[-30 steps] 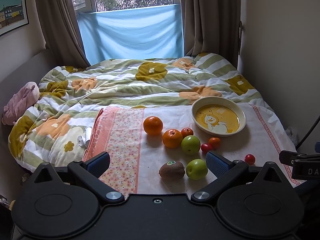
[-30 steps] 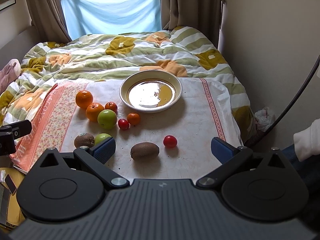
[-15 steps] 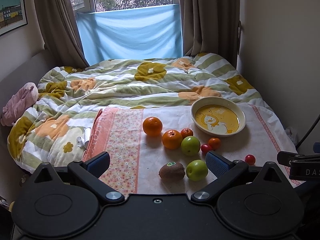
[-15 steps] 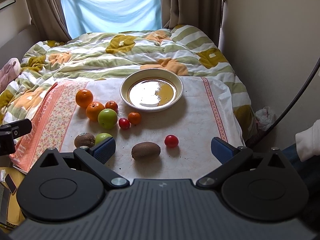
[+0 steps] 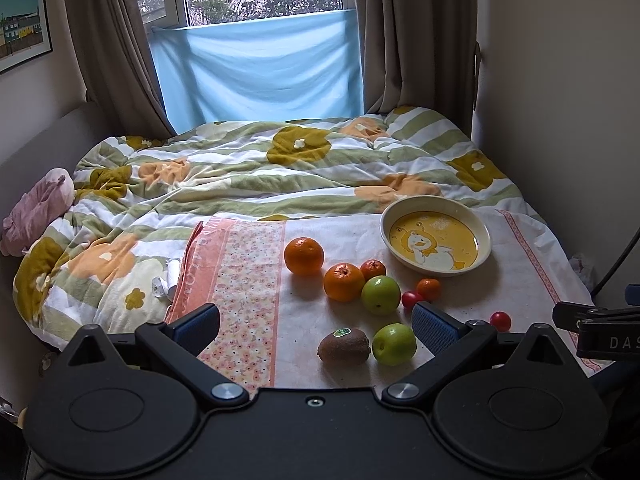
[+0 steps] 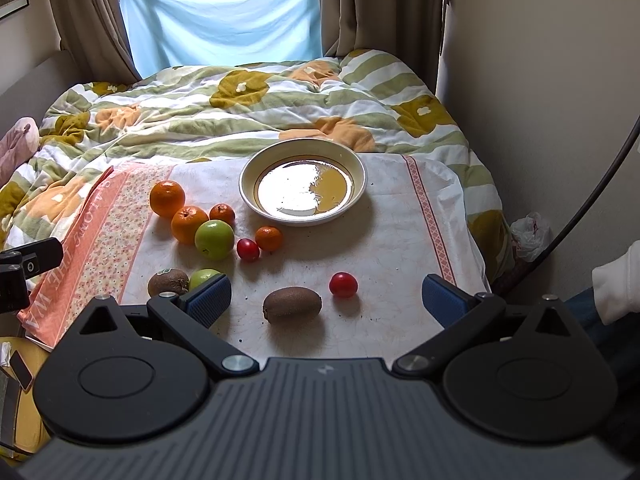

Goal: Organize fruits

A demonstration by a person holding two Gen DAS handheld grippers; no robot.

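Fruit lies on a cloth (image 6: 400,248) spread over the bed: two oranges (image 6: 167,198), two small tangerines (image 6: 269,238), two green apples (image 6: 214,239), two kiwis (image 6: 292,303) and two red tomatoes (image 6: 343,284). An empty yellow duck plate (image 6: 362,184) (image 5: 484,236) sits behind them. My left gripper (image 5: 316,320) is open and empty, above the near edge with a kiwi (image 5: 344,345) and a green apple (image 5: 394,344) between its fingers' line of sight. My right gripper (image 6: 326,294) is open and empty, just short of the nearest kiwi and tomato.
A flowered green and white quilt (image 5: 248,176) covers the bed behind the cloth. A pink soft toy (image 5: 36,212) lies at the left. A wall (image 6: 540,80) and a dark cable (image 6: 592,192) stand at the right. Curtains and a blue sheet hang at the window.
Both grippers have drifted slightly, the right one a little forward toward the fruit. Nothing was taken hold of and no fruit moved.
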